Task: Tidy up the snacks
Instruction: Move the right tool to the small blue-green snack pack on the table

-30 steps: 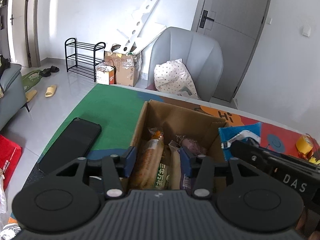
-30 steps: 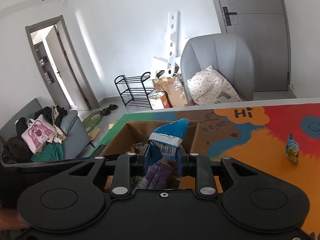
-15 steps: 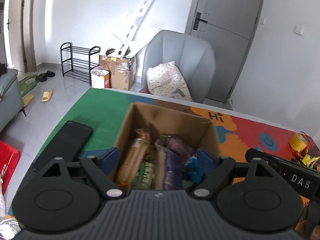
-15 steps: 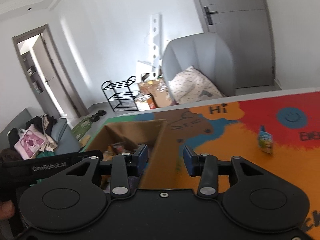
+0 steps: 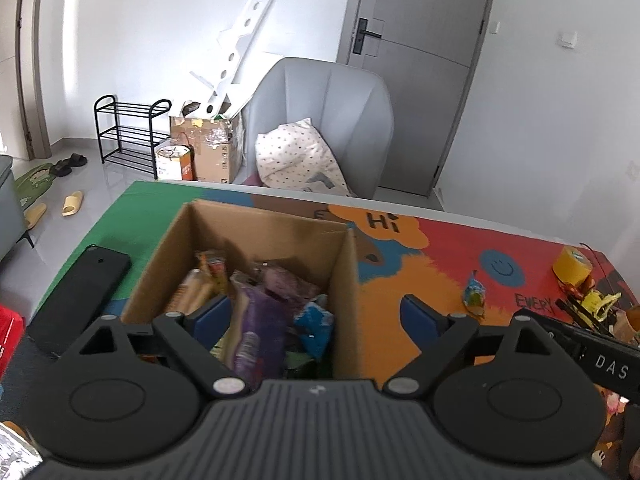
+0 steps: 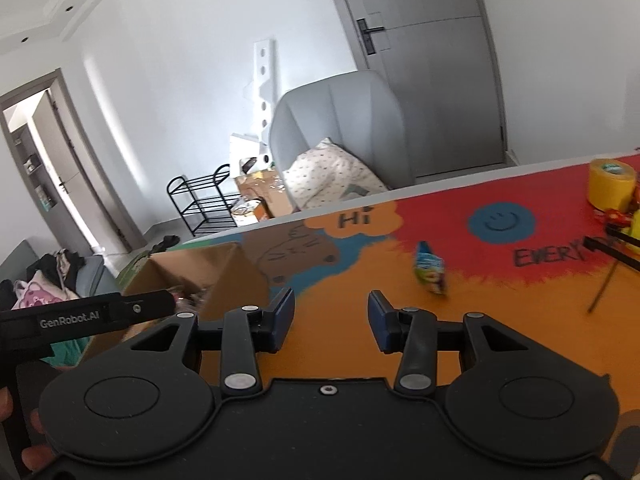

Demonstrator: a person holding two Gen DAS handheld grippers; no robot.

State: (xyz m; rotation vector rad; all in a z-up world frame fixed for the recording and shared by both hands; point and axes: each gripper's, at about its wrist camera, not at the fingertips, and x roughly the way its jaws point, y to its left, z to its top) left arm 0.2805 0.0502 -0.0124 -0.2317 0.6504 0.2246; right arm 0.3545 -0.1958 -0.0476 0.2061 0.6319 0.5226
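The left gripper (image 5: pixel 316 314) hung over the open brown cardboard box (image 5: pixel 344 280), its jaws having just been opening, wide apart with nothing clamped between them. Below them lay a purple snack packet (image 5: pixel 260 328) and a blue snack packet (image 5: pixel 316 320); a small green-and-blue snack pouch (image 5: pixel 474 294) stood beyond its right finger. In the right view, the right gripper (image 6: pixel 331 318) was parted and empty above the colourful cartoon mat (image 6: pixel 480 320), with the pouch (image 6: pixel 430 268) ahead to its right and the box (image 6: pixel 224 276) to its left.
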